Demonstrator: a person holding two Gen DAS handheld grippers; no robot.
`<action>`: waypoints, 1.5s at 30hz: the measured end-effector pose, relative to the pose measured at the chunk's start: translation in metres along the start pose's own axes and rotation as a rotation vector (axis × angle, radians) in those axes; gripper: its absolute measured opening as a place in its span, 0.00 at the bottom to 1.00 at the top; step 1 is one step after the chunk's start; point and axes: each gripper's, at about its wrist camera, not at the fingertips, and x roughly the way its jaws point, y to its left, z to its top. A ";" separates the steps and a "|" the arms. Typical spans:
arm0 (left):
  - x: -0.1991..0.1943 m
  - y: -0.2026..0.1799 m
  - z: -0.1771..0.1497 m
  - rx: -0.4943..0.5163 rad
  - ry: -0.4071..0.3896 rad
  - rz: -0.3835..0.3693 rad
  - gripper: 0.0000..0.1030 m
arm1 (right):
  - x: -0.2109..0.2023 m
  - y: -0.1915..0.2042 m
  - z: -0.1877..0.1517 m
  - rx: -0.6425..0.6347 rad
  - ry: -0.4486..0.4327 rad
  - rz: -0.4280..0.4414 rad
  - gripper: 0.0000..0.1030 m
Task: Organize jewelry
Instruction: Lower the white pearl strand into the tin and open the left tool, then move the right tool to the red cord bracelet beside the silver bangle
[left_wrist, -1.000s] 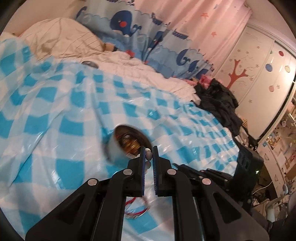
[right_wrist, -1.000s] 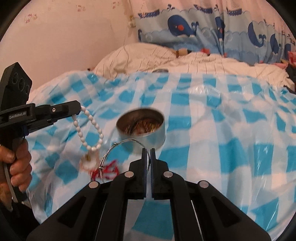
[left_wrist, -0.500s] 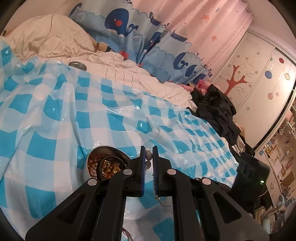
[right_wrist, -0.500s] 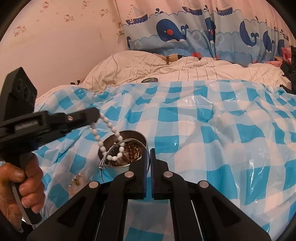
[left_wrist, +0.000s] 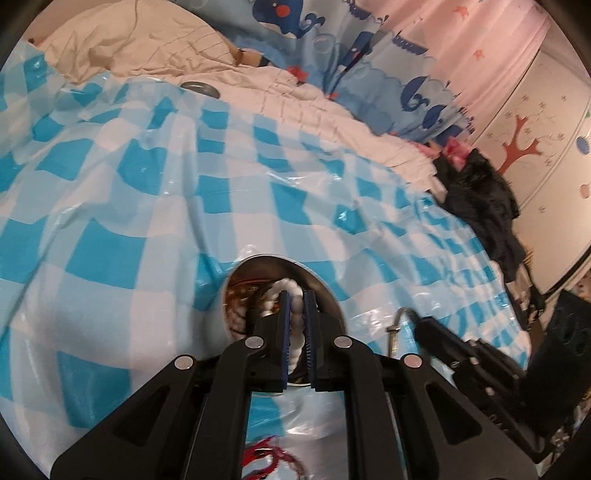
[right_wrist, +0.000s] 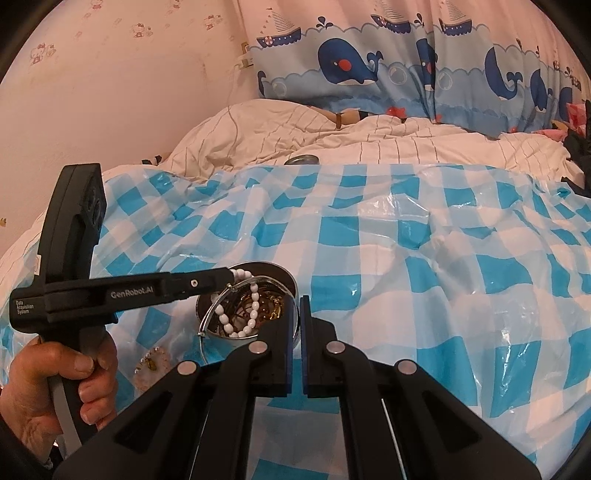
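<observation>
The left gripper (right_wrist: 231, 275) is pinching a string of white beads (right_wrist: 242, 314) tight between its 2 fingers. The beads are hanging down into the round tin (right_wrist: 290, 280). The tin is sitting on the blue and white checked sheet (right_wrist: 406, 251), near its front edge, with gold bits inside. The right gripper (right_wrist: 295, 301) is squeezed shut on a thin silver bangle (right_wrist: 210, 314) that is leaning on the tin's rim. A hand (right_wrist: 55, 384) is holding the left gripper's handle.
</observation>
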 end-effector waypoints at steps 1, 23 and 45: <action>0.000 0.000 0.000 0.005 0.004 0.014 0.11 | 0.000 0.000 0.001 -0.002 0.000 0.000 0.04; -0.059 0.034 0.000 -0.089 -0.056 0.034 0.50 | 0.063 0.027 0.018 -0.081 0.070 -0.014 0.13; -0.071 0.035 -0.063 0.124 0.101 0.130 0.51 | 0.017 0.049 -0.057 -0.039 0.197 0.183 0.33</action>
